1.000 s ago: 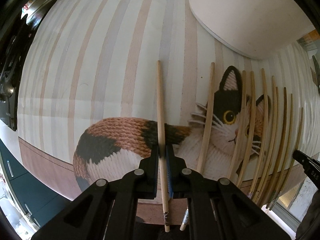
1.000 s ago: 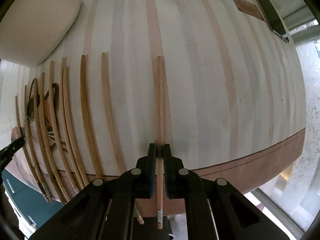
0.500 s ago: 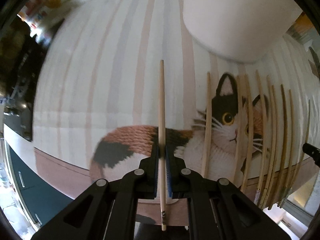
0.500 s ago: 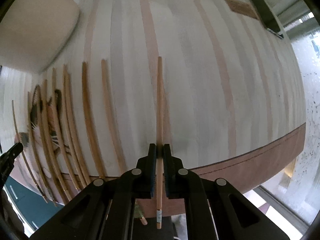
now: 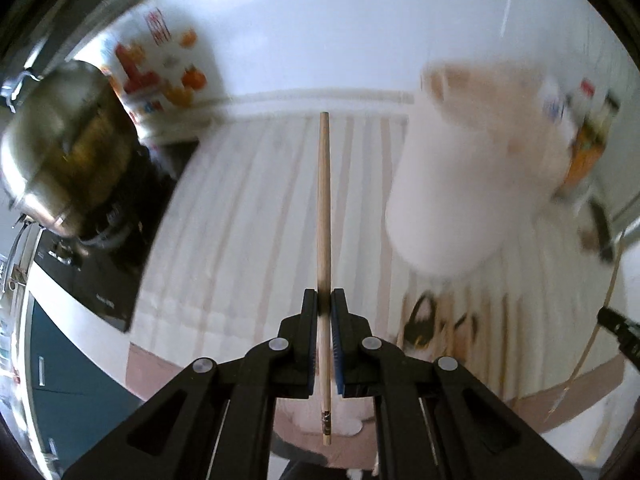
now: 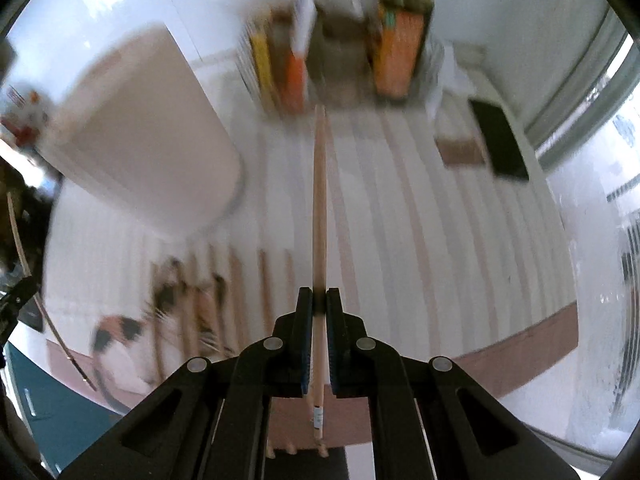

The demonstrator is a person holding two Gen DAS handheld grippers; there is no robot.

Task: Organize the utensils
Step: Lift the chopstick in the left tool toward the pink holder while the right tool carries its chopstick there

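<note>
The left gripper (image 5: 325,308) is clamped tight on a wooden chopstick (image 5: 324,216), its fingers pinching the stick near the thick end so that most of its length points forward, clear of the striped mat (image 5: 256,208). The right gripper (image 6: 319,308) has its fingers closed the same way on a second chopstick (image 6: 319,208), also carried above the mat. Both sticks are off the surface and aimed toward the far side, where a white holder (image 5: 452,184) stands near the mat's far right corner in the left view and near its far left corner in the right view (image 6: 148,148).

The step in hand looks like the carry: two chopsticks lifted and on their way to the holder. The next move likely calls for tipping each stick tip-down over the holder's open top and releasing it there, one gripper after the other so they do not collide.

The remaining chopsticks (image 6: 240,300) lie in a row along the mat's near edge, but both views are smeared, so their count is unclear. The holder's mouth is blurred, and what it contains cannot be seen. A steel pot (image 5: 56,148) sits off the mat's left edge.
</note>
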